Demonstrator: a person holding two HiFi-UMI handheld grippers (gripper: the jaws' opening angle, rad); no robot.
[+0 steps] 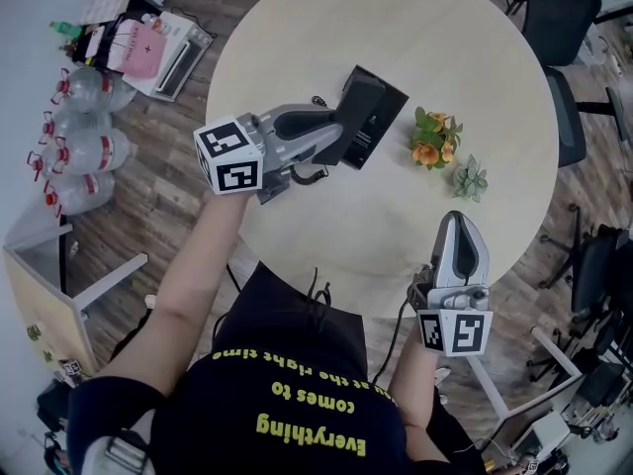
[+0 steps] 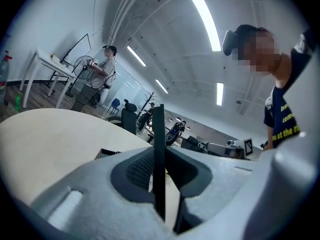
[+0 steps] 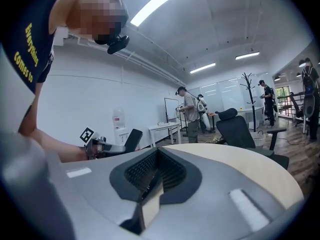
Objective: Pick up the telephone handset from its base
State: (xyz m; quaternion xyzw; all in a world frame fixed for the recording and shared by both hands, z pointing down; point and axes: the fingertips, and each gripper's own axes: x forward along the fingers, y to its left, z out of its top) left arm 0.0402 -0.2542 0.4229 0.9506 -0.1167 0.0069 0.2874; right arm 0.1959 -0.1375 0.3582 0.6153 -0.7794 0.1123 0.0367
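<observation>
Black slab-shaped telephone handset (image 1: 356, 127) sits over the flat black rectangular telephone base (image 1: 394, 99) on the round, pale wood-look tabletop (image 1: 297, 28). Grey left hand-held gripper (image 1: 332, 142), with a marker cube, reaches in from the base's near-left side. Its own view shows the jaws pinched on the handset's thin edge, which stands upright between them. Cannot tell whether the handset has cleared the base. Grey right hand-held gripper (image 1: 456, 222): jaws together, nothing between them, well apart from the base, toward the near rim on the base's right.

Step in hand, by my reading: the lift-off.
- Hold the pinch firm; the grip is on a narrow edge, so the handset could pivot.
- Raise straight up from the base, not sideways, so the base isn't dragged along.
- If the base shifts, the right hand-held gripper could steady it.

Count:
- one telephone handset
- one telephone base
- two hand-held grippers
- two small potted plants near the base's right: orange-flowered plant (image 1: 433, 139) and grey-green succulent (image 1: 469, 179)
</observation>
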